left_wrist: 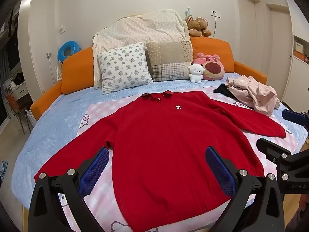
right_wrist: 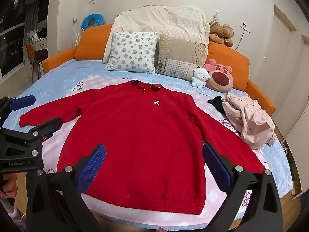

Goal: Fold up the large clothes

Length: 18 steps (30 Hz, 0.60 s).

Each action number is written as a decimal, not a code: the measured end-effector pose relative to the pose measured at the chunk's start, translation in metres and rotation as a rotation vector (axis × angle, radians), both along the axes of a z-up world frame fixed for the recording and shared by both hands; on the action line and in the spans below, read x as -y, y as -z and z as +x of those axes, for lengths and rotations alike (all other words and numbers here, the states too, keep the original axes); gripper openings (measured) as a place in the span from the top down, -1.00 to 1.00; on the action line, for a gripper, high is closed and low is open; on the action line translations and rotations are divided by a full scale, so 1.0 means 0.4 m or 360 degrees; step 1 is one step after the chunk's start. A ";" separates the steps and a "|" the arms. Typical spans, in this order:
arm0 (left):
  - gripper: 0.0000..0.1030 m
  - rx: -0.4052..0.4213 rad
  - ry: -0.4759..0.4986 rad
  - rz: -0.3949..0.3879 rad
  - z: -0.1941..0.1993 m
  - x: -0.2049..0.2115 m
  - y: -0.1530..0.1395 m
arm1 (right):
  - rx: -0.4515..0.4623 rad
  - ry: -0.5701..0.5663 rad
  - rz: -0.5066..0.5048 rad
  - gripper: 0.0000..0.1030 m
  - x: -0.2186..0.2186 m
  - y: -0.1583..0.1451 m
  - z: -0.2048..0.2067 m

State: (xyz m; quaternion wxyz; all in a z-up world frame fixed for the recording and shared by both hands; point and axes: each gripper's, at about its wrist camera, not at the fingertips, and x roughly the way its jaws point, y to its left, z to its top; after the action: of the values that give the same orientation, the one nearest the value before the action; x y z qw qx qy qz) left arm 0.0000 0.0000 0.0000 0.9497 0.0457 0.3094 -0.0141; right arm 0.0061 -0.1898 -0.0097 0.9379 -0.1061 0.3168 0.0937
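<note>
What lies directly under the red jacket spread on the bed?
The red jacket lies on a pink checked cartoon-cat sheet, itself over a blue bedspread. Anything beneath the jacket's body is covered.

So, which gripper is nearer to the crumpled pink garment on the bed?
Right. The right gripper hangs over the red jacket's hem, the pink garment on its right. The left gripper is farther left.
</note>
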 end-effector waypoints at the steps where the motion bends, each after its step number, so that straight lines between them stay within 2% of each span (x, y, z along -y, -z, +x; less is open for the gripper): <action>1: -0.96 0.0000 0.0004 0.0001 0.000 0.000 0.000 | 0.0005 -0.0002 0.0010 -0.91 -0.003 -0.001 -0.002; 18: -0.96 -0.0020 0.0001 0.0002 -0.002 -0.002 0.022 | 0.0006 -0.0009 -0.0007 -0.91 -0.011 0.001 -0.005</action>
State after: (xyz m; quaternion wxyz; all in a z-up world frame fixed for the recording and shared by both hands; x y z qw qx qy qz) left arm -0.0009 0.0007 -0.0089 0.9478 0.0463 0.3153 -0.0146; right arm 0.0041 -0.1855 -0.0102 0.9379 -0.1091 0.3150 0.0954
